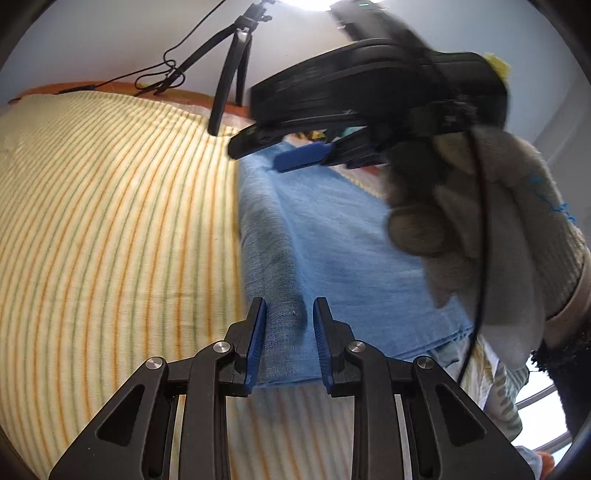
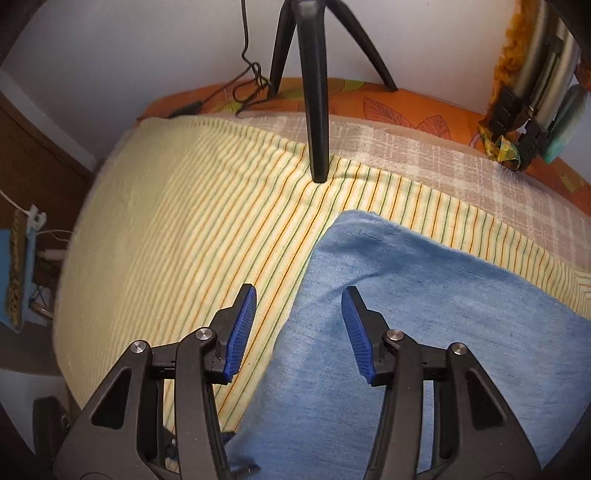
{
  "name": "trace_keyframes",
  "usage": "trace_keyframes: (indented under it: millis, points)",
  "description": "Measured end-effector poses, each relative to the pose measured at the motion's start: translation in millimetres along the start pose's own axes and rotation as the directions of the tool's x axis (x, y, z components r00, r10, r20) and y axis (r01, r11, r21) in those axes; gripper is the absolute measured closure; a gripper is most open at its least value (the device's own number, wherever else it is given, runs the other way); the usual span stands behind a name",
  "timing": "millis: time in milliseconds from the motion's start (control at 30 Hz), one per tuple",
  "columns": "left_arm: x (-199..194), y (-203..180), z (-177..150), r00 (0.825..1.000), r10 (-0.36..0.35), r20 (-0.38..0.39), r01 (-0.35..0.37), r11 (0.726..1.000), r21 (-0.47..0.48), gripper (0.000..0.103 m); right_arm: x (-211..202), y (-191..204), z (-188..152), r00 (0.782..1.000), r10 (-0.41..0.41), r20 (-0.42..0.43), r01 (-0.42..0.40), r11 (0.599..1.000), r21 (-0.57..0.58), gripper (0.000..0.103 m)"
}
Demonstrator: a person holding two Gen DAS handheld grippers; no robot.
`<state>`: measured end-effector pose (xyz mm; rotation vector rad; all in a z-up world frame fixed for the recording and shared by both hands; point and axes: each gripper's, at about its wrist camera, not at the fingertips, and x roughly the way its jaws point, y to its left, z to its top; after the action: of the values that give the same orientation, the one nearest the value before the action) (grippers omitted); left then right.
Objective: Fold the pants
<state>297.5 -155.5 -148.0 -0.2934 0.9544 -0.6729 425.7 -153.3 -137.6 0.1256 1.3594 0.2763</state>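
Pants (image 1: 332,236): blue, folded, flat on striped bedsheet (image 1: 110,221). Left gripper (image 1: 288,343): pinching fold edge. Right gripper (image 2: 299,328): jaws apart, empty, above cloth. Step: mid-fold, prob. Next: re-grip, fold over.

Both feeds evenly lit, soft daylight, no hard shadows. On my left wrist view a blown-out bright patch (image 1: 314,3) sits at the top edge, pure white glare. The gloved hand (image 1: 491,229) there is motion-blurred. Right wrist view is sharper in the middle, smeared along the left edge of the striped bedcover (image 2: 155,236). Heavy fisheye bend in both, stripes curve, black vignette in the corners.
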Motion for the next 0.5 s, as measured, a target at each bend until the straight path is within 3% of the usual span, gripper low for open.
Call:
trace_keyframes:
  millis: [267,333,367,467,500]
  points:
    - [-2,-20,2,1.0,0.007,0.019,-0.008,0.999,0.052,0.08,37,2,2,0.99,-0.123,-0.076,0.121,0.992,-0.028,0.053]
    - [-4,-24,1,0.999,0.031,0.028,-0.033,0.997,0.076,0.08,37,5,0,0.987,-0.149,-0.062,0.146,0.988,-0.058,0.06]
    - [-6,-24,-1,0.998,0.051,0.039,-0.054,0.995,0.083,0.08,37,6,-1,0.984,-0.171,-0.055,0.167,0.983,-0.073,0.071]
    - [-9,-23,-2,0.994,0.092,0.061,-0.096,0.993,0.063,0.059,30,-5,-3,0.991,-0.131,-0.042,0.129,0.991,-0.047,0.09]
    - [-8,-22,-1,0.993,0.107,0.059,-0.109,0.993,0.045,0.046,26,-12,-4,0.995,-0.098,-0.034,0.098,0.995,-0.015,0.094]
